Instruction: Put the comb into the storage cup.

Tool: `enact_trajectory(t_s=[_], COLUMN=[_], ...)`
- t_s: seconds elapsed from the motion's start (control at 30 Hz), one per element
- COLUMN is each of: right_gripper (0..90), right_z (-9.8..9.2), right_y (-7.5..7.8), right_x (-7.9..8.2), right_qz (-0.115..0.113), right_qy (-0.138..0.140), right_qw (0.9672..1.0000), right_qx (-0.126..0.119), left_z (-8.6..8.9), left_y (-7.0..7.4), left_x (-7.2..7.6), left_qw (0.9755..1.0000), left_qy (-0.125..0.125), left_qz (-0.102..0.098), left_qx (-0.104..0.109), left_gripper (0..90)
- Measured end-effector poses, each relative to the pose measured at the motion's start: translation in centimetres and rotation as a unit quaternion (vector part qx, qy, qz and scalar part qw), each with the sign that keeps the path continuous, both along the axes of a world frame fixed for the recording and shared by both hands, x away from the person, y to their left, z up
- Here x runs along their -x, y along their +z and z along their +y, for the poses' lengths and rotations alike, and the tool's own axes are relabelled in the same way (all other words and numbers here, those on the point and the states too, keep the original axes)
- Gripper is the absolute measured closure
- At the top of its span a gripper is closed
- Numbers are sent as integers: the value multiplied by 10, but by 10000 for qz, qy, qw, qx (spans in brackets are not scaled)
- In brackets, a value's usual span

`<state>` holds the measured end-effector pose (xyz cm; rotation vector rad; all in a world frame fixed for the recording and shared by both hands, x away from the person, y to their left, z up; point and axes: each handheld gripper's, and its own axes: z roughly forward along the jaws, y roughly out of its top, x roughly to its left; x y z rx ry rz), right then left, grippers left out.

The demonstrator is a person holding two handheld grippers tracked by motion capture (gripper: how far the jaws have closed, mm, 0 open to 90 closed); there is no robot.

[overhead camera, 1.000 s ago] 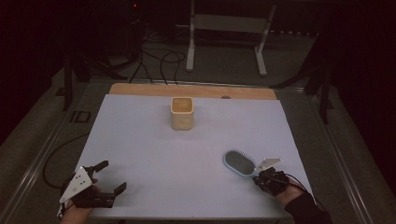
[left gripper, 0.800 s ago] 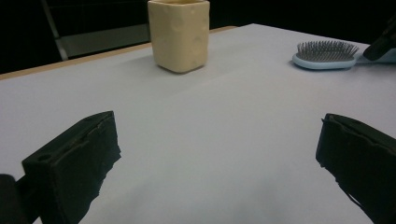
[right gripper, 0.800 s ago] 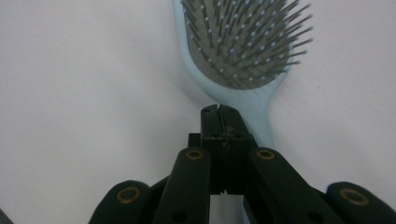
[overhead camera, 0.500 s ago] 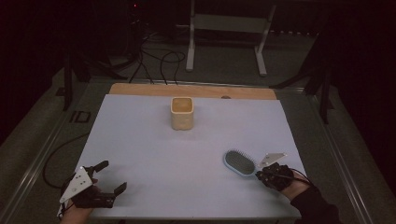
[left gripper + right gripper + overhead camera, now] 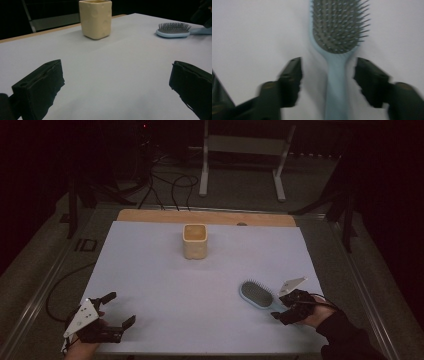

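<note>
A light blue hairbrush [image 5: 256, 295] lies bristles up on the white table at the front right, its handle pointing toward the person. My right gripper [image 5: 286, 308] is open, and the brush handle [image 5: 335, 82] lies between its two black jaws without touching them. The brush head [image 5: 338, 23] is just ahead of the jaws. My left gripper [image 5: 120, 310] rests open at the front left corner with nothing between its jaws. A cream yellow square cup [image 5: 195, 241] stands upright at the middle back of the table; in the left gripper view the cup [image 5: 95, 18] is far ahead.
The white table sheet [image 5: 150, 270] ends at a wooden strip [image 5: 150, 215] at the back. Behind the table, on the dark floor, are cables [image 5: 165, 182] and a white stand [image 5: 240, 150]. A metal rail [image 5: 45, 285] runs along the left side.
My right gripper has slid back along the brush toward the person, from the head's end to around the handle. The left gripper and the cup have not moved.
</note>
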<state>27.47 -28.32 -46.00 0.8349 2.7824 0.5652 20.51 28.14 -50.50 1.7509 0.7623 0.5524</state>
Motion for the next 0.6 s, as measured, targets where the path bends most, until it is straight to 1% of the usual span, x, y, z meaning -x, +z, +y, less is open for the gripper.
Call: enact_trajectory(t_s=[0.03,0.07,0.1,0.13,0.17,0.23,0.27,0.33,0.37,0.4,0.43,0.5,0.57,0.6], right_gripper=[252,252,218,151,134,146,127,120,112,112,110,115,136,137], right_z=[0,0,1,1,2,2,3,3,2,2,2,1,-1,-1], right_y=[-1,-1,0,-1,-1,-2,-3,-3,-4,-5,-5,-7,-8,-9], right_x=[-1,-1,-2,-4,-5,-6,-8,-10,-11,-13,-13,-17,-22,-23], right_qz=[22,22,115,151,189,207,174,118,130,143,143,206,394,386], right_qy=[19,19,42,83,131,150,185,265,272,218,218,140,88,85], right_qw=[10000,10000,9999,9998,9997,9996,9995,9993,9991,9991,9991,9991,9986,9986], right_qx=[12,12,5,48,68,72,167,253,286,330,330,333,335,365], left_z=[0,0,0,0,0,0,0,0,0,0,0,0,0,0], left_y=[0,0,0,0,0,0,0,0,0,0,0,0,0,0], left_x=[0,0,0,0,0,0,0,0,0,0,0,0,0,0], left_qw=[10000,10000,10000,10000,10000,10000,10000,10000,10000,10000,10000,10000,10000,10000], left_qy=[-1,1,0,2,2,2,5,11,10,1,2,4,9,5], left_qz=[-2,-2,0,1,1,-4,-4,-7,-1,-2,-5,-8,-6,-4], left_qx=[3,4,3,-2,0,5,8,-26,-20,-22,-20,-14,-19,-17], left_gripper=[0,0,0,0,0,0,0,0,0,0,0,0,0,0])
